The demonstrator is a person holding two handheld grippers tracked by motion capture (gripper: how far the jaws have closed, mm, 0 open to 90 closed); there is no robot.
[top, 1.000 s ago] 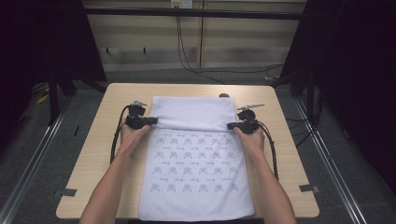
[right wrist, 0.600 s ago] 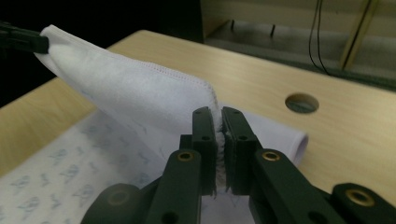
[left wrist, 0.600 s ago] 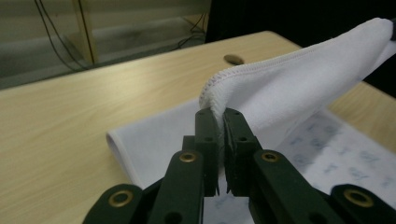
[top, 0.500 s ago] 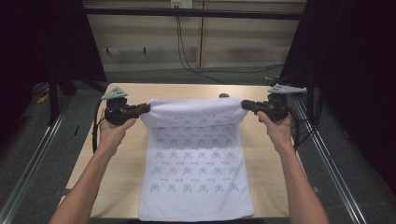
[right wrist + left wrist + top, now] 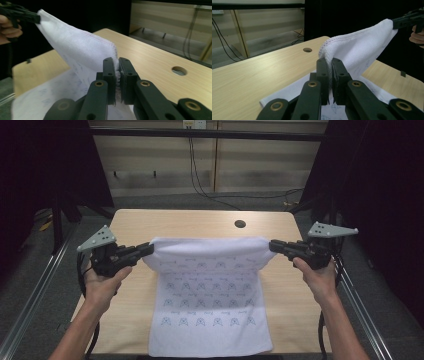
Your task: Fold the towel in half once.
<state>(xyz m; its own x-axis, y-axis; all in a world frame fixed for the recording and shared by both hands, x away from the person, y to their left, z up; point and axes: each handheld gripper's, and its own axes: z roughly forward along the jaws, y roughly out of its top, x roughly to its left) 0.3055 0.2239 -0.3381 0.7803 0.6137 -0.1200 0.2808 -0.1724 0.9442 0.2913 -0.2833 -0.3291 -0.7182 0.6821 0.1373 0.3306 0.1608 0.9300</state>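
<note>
Hanging between both grippers, white towel (image 5: 210, 295) with far edge lifted off the counter (image 5: 200, 220), near part flat on the wood. Rows of small blue printed motifs on it; too small to read as any writing or brand. Left gripper (image 5: 148, 249) jaws pinched on the towel's far left corner, right gripper (image 5: 273, 245) jaws pinched on the far right corner. Towel's near hem cut off at the high view's bottom edge. Round hole (image 5: 240, 224) in counter beyond towel.
</note>
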